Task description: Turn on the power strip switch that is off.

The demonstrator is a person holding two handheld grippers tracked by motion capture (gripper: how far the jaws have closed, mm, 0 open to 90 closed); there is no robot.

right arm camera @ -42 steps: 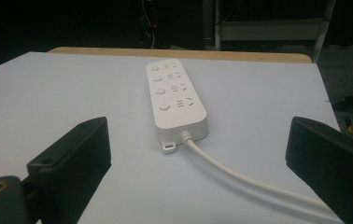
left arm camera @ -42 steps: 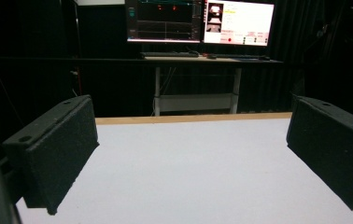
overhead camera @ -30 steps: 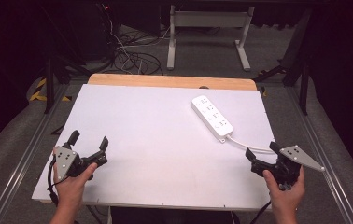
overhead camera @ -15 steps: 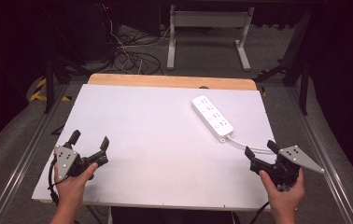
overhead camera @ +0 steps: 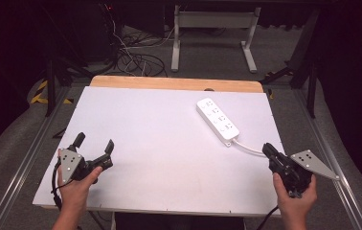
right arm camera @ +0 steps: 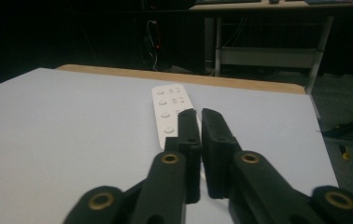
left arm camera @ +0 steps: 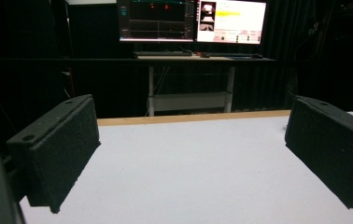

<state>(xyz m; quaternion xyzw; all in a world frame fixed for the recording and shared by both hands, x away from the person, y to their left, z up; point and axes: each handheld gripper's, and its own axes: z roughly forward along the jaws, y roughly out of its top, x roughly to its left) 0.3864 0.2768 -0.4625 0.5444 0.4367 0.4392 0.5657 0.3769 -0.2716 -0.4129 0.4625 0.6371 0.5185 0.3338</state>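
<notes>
table (overhead camera: 169,158) with white top and a wooden strip along its far edge takes up mid-frame in the high view. power strip (overhead camera: 217,118), white, lies flat at upper right of the tabletop, angled, its cord (overhead camera: 248,148) running toward lower right. left gripper (overhead camera: 93,146) at lower left, held over the table's near edge, jaws spread wide with bare tabletop between them. right gripper (overhead camera: 266,149) at lower right near the cord's end, jaws pressed together on nothing, pointing at the strip.
</notes>
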